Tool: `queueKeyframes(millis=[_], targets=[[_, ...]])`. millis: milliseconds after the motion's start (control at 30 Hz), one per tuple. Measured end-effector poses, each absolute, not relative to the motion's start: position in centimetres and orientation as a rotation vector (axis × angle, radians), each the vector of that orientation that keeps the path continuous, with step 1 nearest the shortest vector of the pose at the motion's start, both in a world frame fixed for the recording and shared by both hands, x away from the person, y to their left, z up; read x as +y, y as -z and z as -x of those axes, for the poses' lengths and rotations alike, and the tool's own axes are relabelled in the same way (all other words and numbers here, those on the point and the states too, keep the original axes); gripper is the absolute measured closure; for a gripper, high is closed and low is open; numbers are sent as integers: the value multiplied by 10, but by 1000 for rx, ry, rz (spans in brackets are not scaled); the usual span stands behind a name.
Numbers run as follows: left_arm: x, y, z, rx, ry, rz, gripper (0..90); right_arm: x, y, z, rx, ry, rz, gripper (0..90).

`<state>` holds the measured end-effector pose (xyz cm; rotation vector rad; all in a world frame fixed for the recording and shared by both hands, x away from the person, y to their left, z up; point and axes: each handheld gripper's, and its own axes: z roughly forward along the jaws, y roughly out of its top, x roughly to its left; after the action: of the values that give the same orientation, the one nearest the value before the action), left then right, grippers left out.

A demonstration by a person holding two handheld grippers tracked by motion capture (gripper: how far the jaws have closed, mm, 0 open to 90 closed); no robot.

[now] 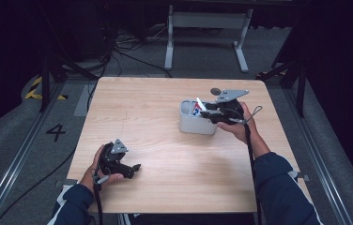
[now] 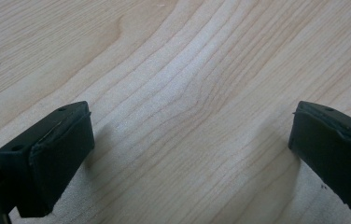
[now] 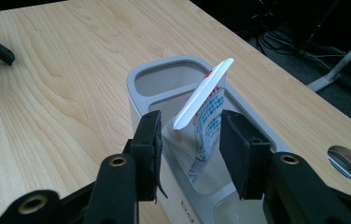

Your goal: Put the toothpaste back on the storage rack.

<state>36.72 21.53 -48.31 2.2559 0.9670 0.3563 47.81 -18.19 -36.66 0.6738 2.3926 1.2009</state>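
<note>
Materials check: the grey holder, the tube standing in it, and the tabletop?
Grey two-compartment holder: probably moulded plastic, matte, with rounded seamless rims. White tube with red and blue print: likely soft laminate or plastic, flat crimped end, slight sheen. Tabletop: light wood grain, possibly laminate, low sheen.

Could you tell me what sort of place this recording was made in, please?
Probably a lab or recording studio: a bare light wooden table on grey carpet, black curtains around it, loose black cables behind, and a painted floor number.

free: tabletop (image 1: 165, 140) left of holder | blocked: holder (image 1: 195, 123), tube (image 3: 201, 116)
</note>
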Motion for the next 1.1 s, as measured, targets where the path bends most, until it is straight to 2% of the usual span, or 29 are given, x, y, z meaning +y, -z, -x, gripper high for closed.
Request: queueKeyframes(millis=[267,500,733,967,1100], targets=[[215,484,-367,966,-360,-2251,5,-187,363,-472,2395,-1187,-666,573],[215,483,-367,967,-359,-2251,5,-192,359,-460,2401,-1142,-669,453],[215,484,-367,966,-360,-2250,5,-197,356,-449,2402,-1098,-667,396],[215,483,-367,967,-359,-2250,5,-204,357,-436,2403,-1023,-654,294],[215,483,-367,966,-360,-2250,5,-208,357,-431,2403,-993,-640,290]])
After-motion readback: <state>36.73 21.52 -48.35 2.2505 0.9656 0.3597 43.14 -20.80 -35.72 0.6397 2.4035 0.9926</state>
